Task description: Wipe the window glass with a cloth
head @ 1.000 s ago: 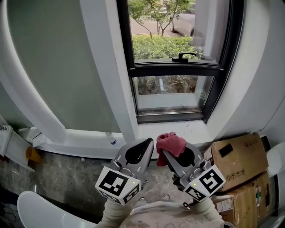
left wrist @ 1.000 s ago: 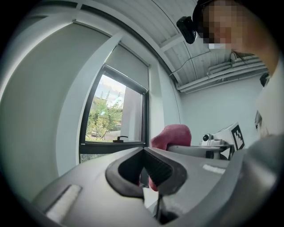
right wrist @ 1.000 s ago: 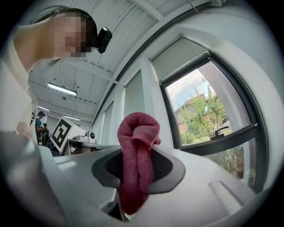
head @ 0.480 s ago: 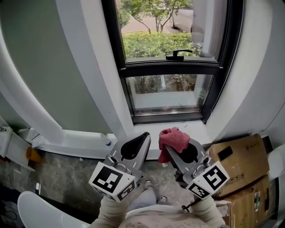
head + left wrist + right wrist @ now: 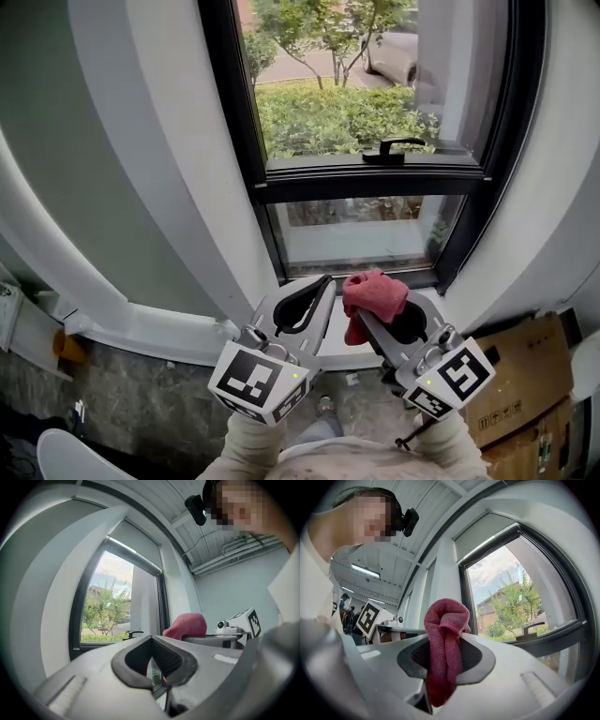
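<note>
Here, red cloth point(image 5: 375, 295) pinched in right gripper point(image 5: 361, 317); left gripper point(image 5: 319, 284) beside, jaws together, empty.

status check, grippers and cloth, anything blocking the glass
Left gripper shut, empty. Right gripper shut on red cloth, short of the window glass. Window handle juts off the frame above the lower pane.

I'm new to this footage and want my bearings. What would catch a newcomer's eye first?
The red cloth clamped in the right tongs, low and central in the head view, stands out first. Above it, the black-framed window shows green shrubs outside. The left tongs sit shut and empty beside the cloth.
</note>
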`<control>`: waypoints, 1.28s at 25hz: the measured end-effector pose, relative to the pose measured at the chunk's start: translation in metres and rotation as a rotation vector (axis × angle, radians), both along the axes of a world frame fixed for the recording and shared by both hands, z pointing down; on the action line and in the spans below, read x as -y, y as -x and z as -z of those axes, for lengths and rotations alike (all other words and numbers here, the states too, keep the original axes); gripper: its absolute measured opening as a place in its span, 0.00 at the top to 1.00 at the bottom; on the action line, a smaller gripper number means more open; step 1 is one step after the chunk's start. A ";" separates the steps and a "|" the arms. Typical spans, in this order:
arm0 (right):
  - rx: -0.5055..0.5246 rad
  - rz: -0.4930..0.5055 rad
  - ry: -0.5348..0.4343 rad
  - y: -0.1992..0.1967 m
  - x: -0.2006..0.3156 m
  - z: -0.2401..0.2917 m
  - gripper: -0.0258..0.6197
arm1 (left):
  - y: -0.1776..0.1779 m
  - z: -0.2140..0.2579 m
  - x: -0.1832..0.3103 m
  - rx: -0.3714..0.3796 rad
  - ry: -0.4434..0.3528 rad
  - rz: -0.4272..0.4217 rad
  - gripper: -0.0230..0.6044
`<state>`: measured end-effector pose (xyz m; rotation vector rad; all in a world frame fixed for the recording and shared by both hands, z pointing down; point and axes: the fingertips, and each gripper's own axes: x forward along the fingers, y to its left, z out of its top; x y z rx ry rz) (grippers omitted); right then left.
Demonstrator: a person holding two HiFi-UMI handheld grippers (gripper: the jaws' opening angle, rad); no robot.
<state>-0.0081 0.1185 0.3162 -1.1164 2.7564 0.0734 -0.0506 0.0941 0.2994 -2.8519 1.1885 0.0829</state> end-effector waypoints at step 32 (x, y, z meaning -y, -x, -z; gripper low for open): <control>-0.051 0.280 -0.070 -0.021 0.250 0.037 0.77 | -0.025 0.029 0.233 -0.028 -0.028 0.283 0.96</control>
